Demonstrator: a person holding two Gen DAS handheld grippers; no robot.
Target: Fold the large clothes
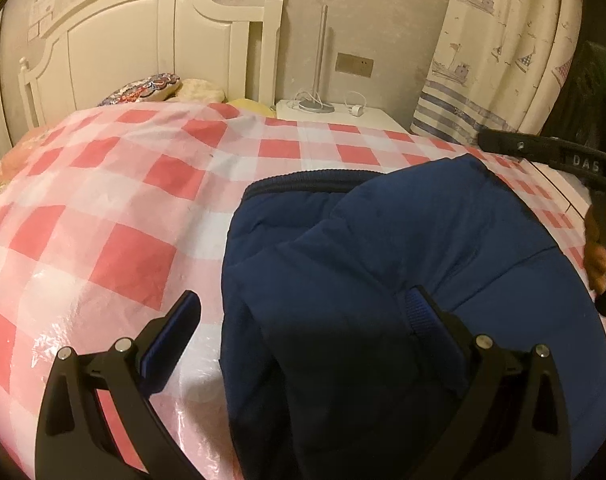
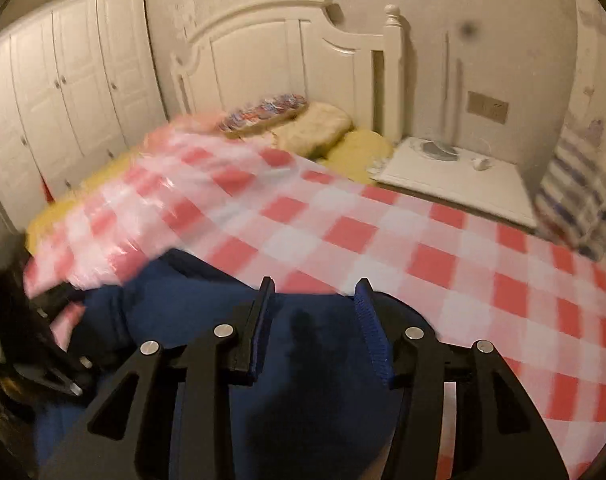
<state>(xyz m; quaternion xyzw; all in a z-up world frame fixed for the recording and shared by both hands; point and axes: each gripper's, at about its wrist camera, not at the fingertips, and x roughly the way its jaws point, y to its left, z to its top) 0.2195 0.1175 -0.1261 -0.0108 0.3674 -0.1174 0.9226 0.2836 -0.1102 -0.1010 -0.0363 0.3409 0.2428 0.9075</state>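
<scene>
A dark blue padded jacket (image 1: 383, 280) lies bunched on a red-and-white checked sheet (image 1: 103, 208) that covers the bed. My left gripper (image 1: 307, 320) is open wide. Its left finger is over the sheet and its right finger rests on the jacket. My right gripper (image 2: 315, 320) is open above the jacket (image 2: 311, 380), and nothing is between its pads. It also shows in the left wrist view (image 1: 563, 160) at the jacket's far right edge, held by a hand. The left gripper shows blurred in the right wrist view (image 2: 35, 328) at the left edge.
A white headboard (image 1: 143, 40) and pillows (image 1: 151, 86) are at the far end of the bed. A white nightstand (image 1: 335, 114) with a lamp base stands beside it. A patterned curtain (image 1: 503, 48) hangs at the right. White wardrobes (image 2: 63, 100) line the left wall.
</scene>
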